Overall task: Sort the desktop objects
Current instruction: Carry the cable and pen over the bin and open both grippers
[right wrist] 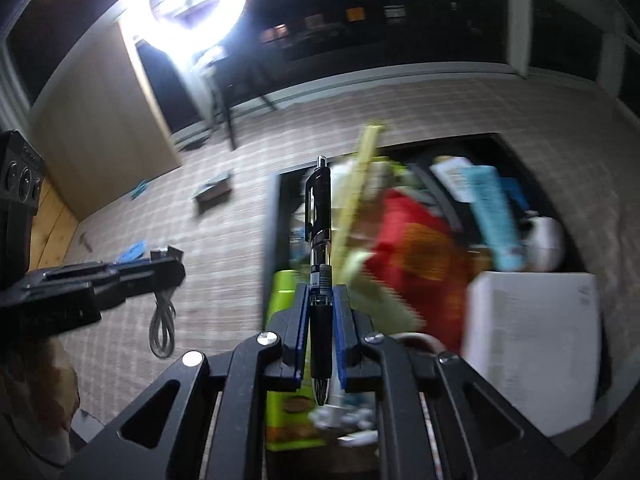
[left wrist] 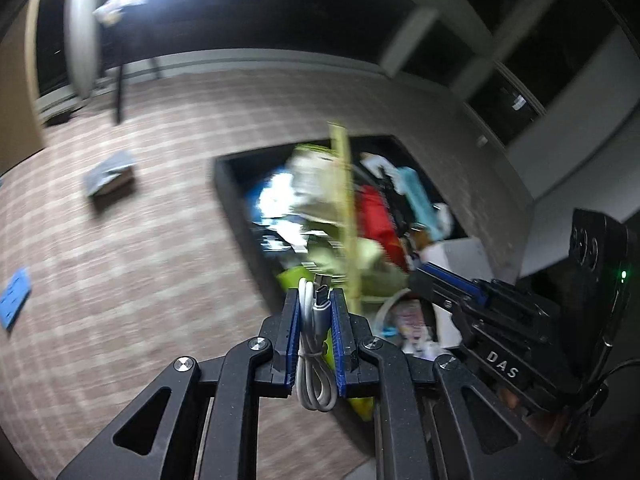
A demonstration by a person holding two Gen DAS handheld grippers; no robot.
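My left gripper (left wrist: 315,296) is shut on a coiled white and grey USB cable (left wrist: 316,340), held in the air above the carpet by a dark bin (left wrist: 228,196). The same gripper with the hanging cable (right wrist: 162,320) shows at the left of the right wrist view. My right gripper (right wrist: 321,292) is shut on a black pen (right wrist: 320,240), which stands upright between the pads, above the bin (right wrist: 274,208). The right gripper also shows in the left wrist view (left wrist: 424,270). The bin holds several mixed objects, blurred by motion.
In the bin are a yellow ruler (right wrist: 356,192), a red packet (right wrist: 416,240), a teal item (right wrist: 492,216), a white box (right wrist: 536,340) and a green box (right wrist: 284,304). A small grey box (left wrist: 110,178) and a blue item (left wrist: 14,298) lie on the carpet.
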